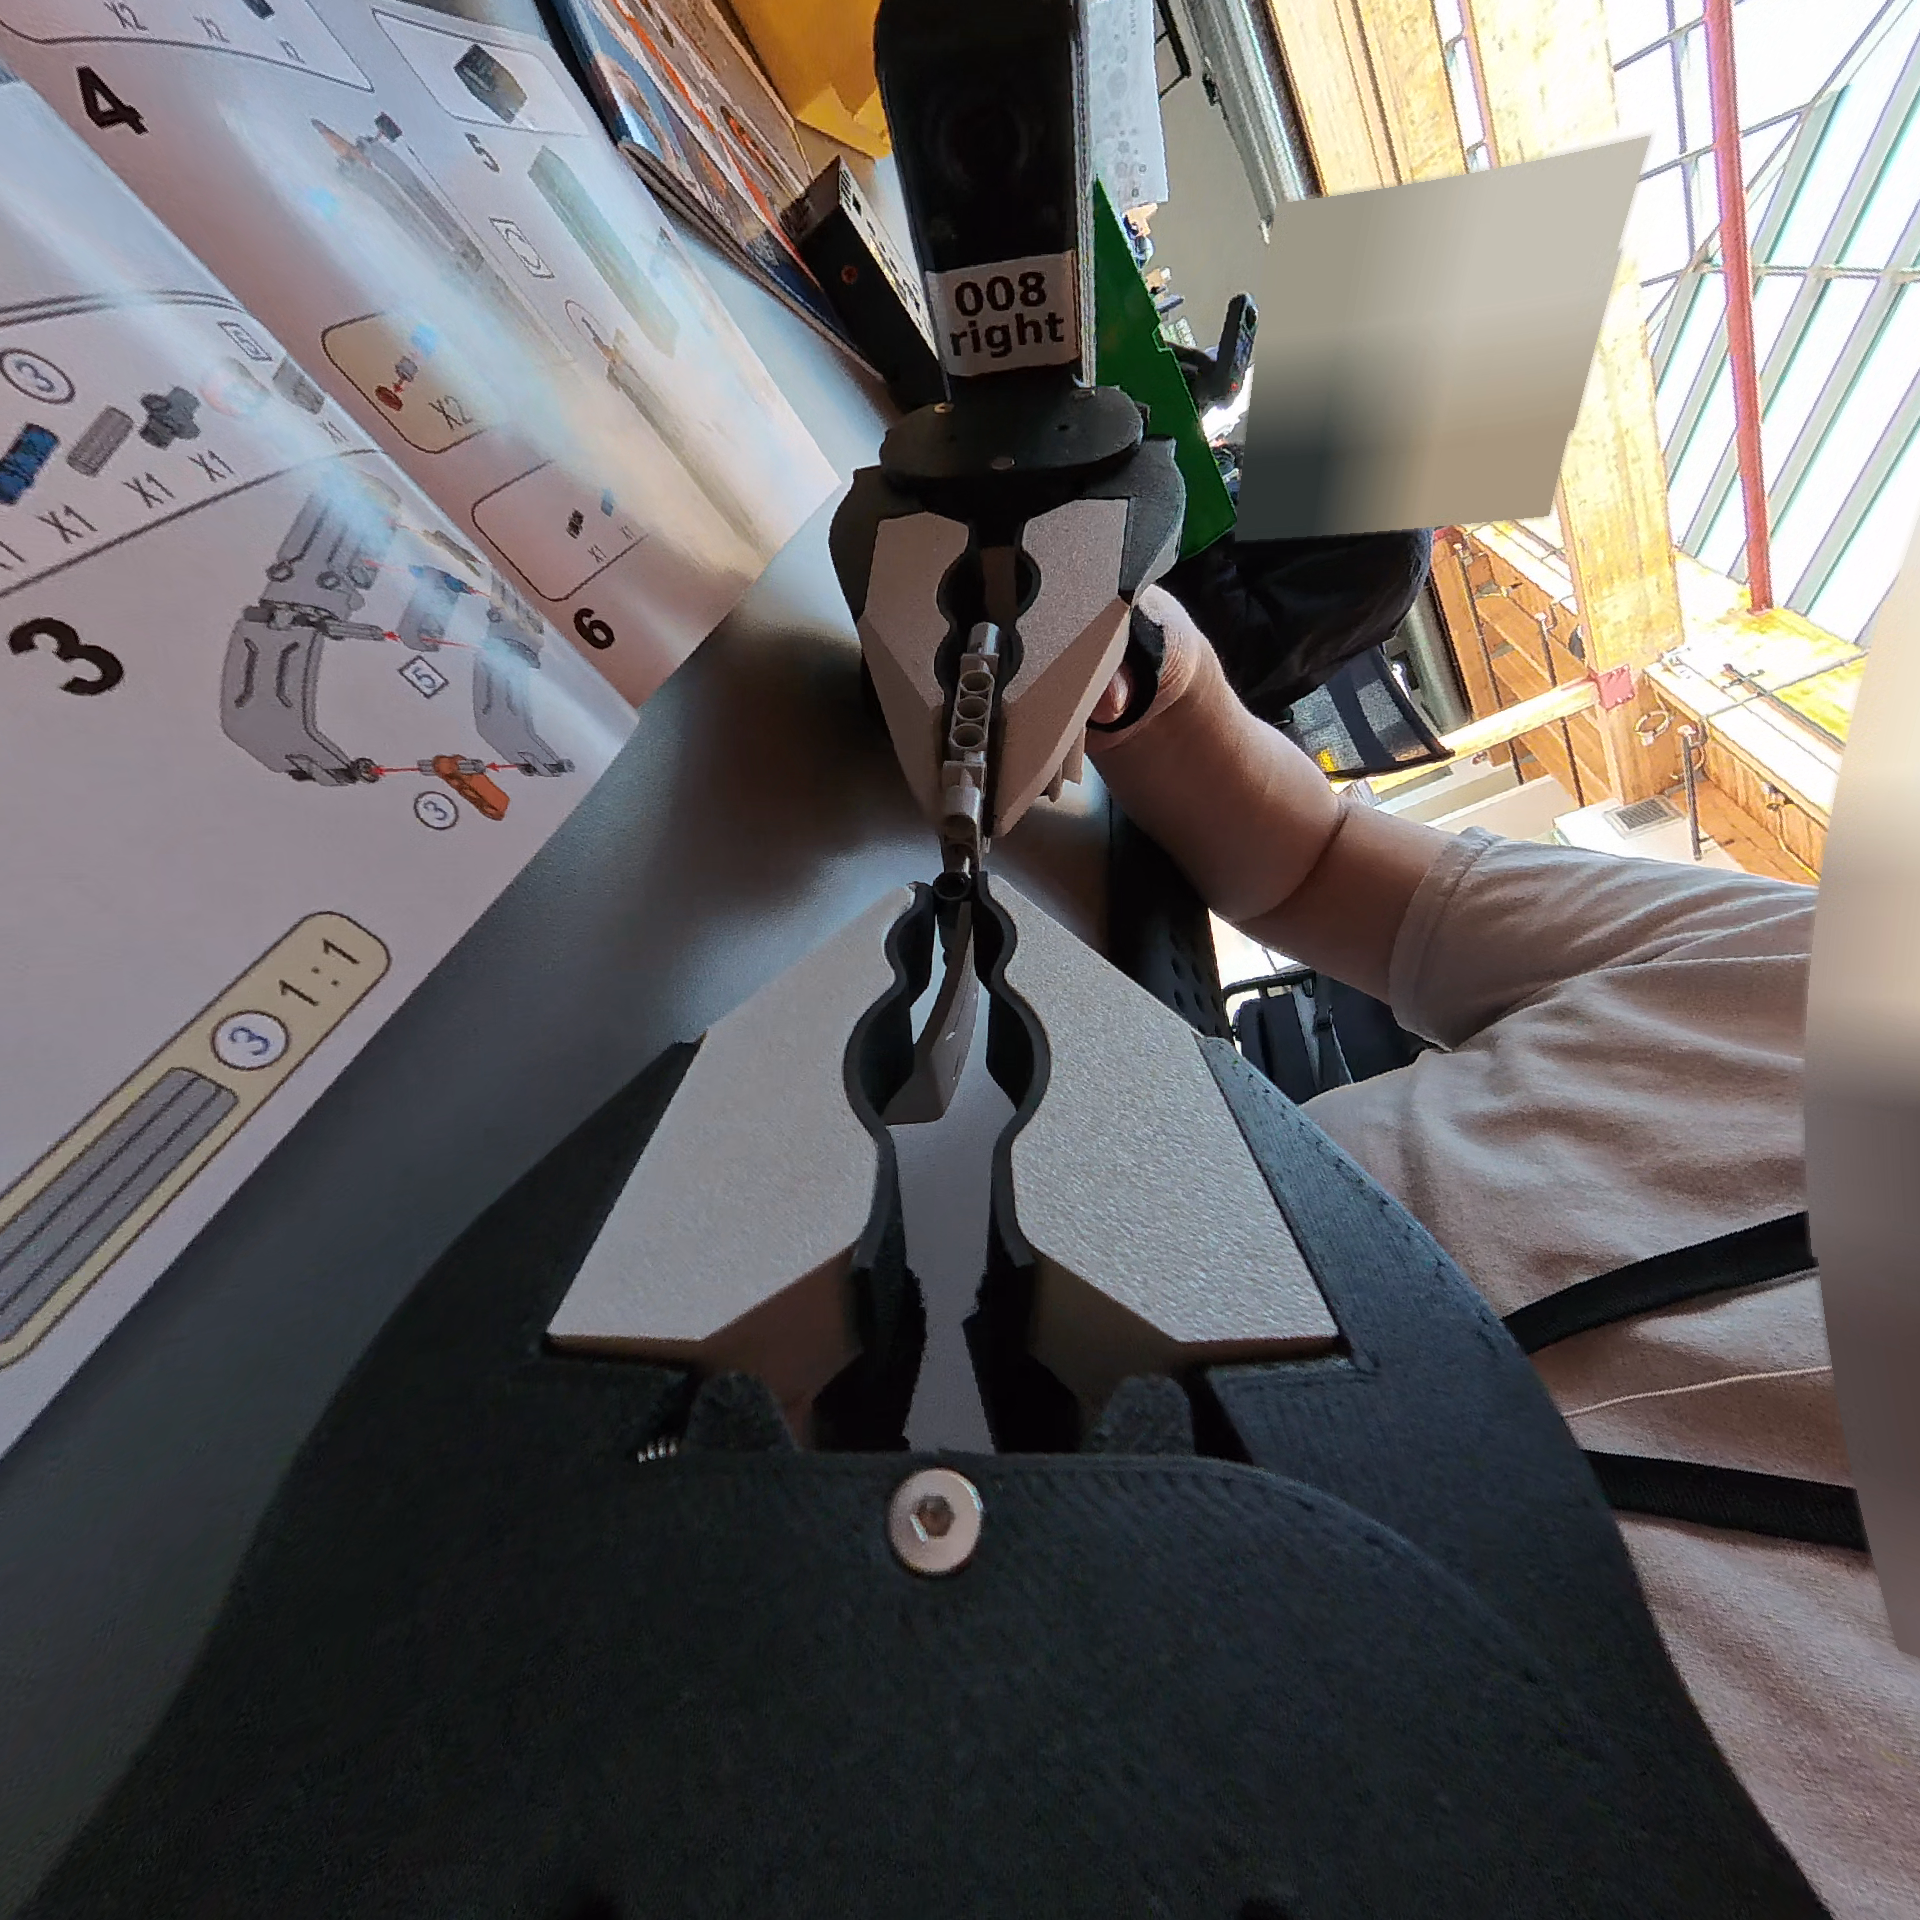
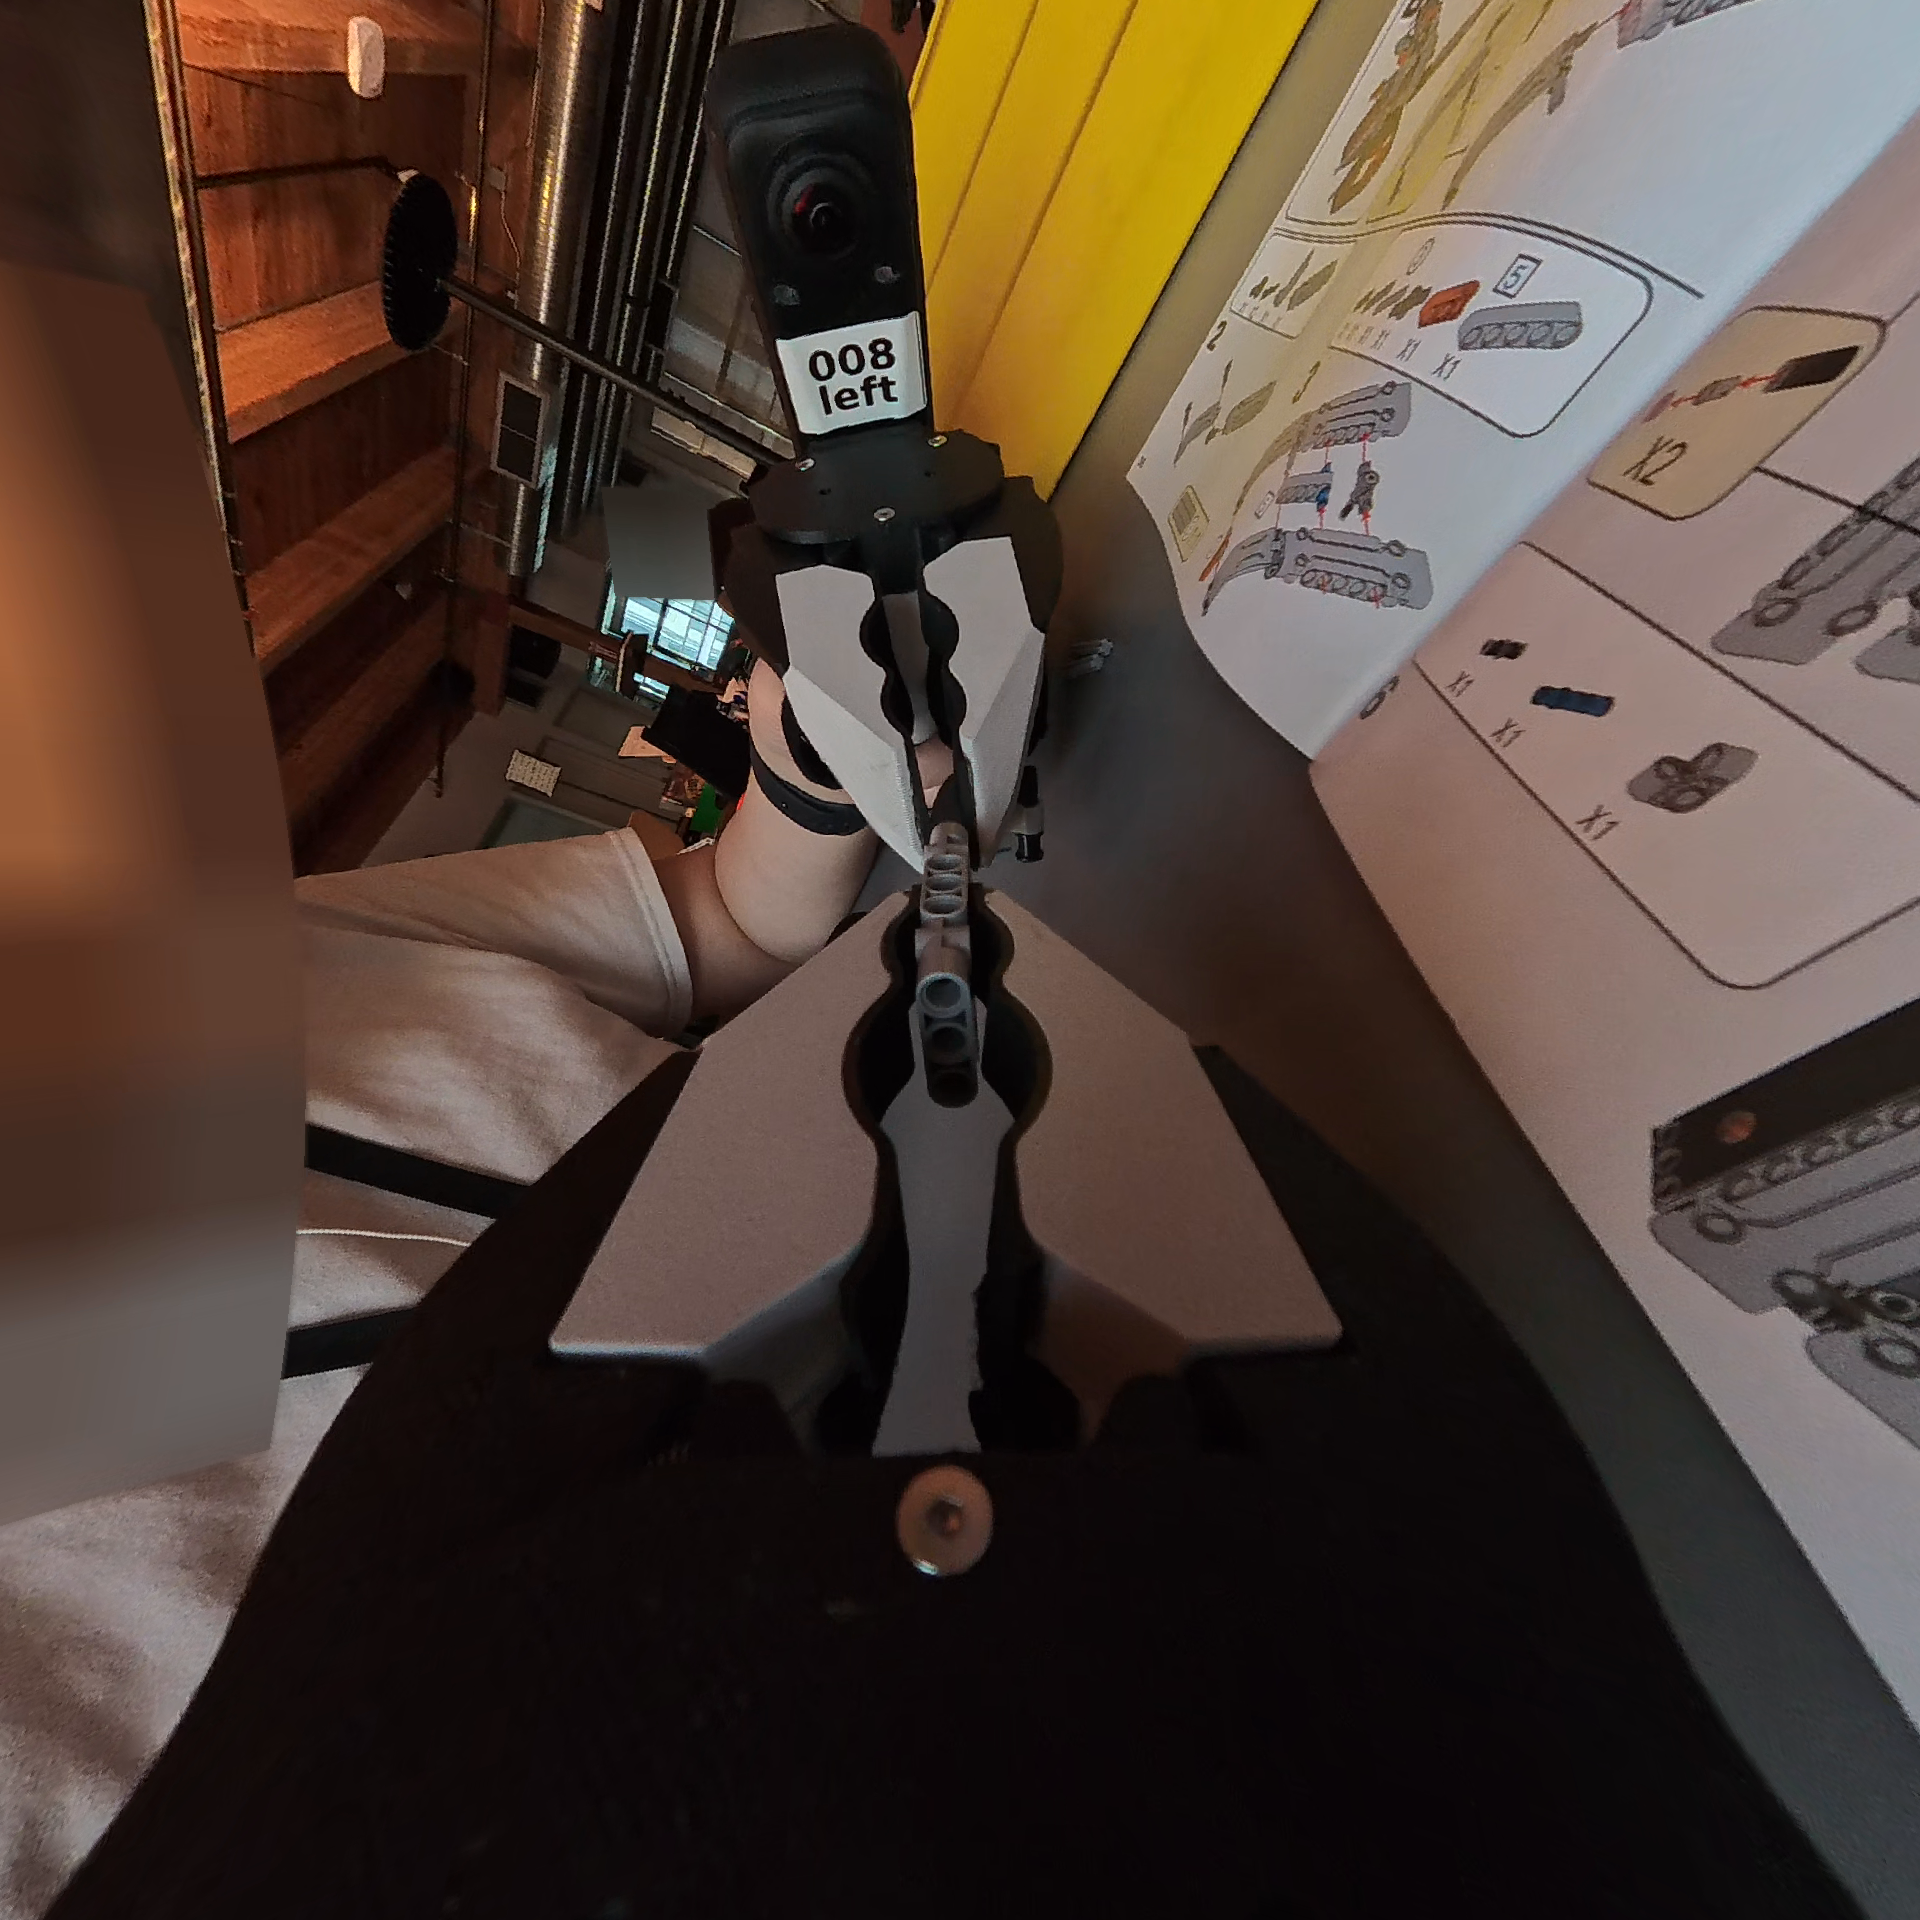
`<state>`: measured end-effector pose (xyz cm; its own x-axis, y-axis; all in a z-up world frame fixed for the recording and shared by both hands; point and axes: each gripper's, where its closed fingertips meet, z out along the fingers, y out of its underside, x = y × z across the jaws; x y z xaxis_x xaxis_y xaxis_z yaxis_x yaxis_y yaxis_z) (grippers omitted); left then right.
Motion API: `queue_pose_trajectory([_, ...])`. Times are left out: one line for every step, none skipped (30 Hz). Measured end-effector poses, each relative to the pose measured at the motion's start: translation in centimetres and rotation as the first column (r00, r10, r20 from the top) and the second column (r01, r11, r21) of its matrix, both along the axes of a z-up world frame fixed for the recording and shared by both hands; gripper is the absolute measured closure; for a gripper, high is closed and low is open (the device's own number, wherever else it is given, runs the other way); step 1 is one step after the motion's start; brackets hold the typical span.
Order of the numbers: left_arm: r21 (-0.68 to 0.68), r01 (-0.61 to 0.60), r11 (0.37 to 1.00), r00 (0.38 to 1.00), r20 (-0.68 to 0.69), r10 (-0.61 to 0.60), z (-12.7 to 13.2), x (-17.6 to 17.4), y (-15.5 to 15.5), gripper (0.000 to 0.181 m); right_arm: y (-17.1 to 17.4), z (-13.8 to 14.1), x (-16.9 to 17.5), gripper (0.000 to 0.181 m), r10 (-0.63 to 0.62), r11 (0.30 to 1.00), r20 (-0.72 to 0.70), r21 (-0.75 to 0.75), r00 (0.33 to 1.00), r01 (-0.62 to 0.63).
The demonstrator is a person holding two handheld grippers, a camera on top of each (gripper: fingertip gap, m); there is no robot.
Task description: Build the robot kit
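Left gripper (image 1: 951, 904) pinched curved grey piece (image 1: 943, 1039); right gripper (image 2: 945, 925) pinched grey holed beam (image 2: 948, 1023). Tips met above dark table (image 1: 665, 790); instruction booklet (image 1: 260, 520) alongside.

A workshop-like loft is being shown: exposed timber beams (image 2: 312, 499), metal ducting (image 2: 561, 260) and building instruction sheets (image 1: 260, 520) are lying across the desk (image 1: 727, 727).

Left gripper (image 1: 951, 904) and right gripper (image 2: 948, 914) tip to tip, fingers clamped.
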<state>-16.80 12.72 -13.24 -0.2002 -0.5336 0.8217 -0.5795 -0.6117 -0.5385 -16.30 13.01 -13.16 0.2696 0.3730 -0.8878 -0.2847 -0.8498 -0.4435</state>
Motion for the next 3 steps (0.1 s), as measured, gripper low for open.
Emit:
queue_pose_trajectory([-0.002,0.001,1.000,1.000,0.000,-0.001,0.00,0.01,-0.02,0.177,-0.04,-0.03,0.00,0.177,0.003,1.000,-0.008,-0.010,1.000,-0.003])
queue_pose_trajectory([-0.009,0.000,1.000,1.000,0.001,0.000,0.03,0.02,-0.01,0.177,-0.04,-0.04,0.03,0.177,0.004,1.000,-0.016,-0.019,1.000,-0.004])
queue_pose_trajectory([-0.014,-0.002,1.000,1.000,0.001,0.002,0.04,0.02,0.02,0.177,-0.03,-0.02,0.08,0.177,0.003,1.000,-0.023,-0.024,1.000,-0.004])
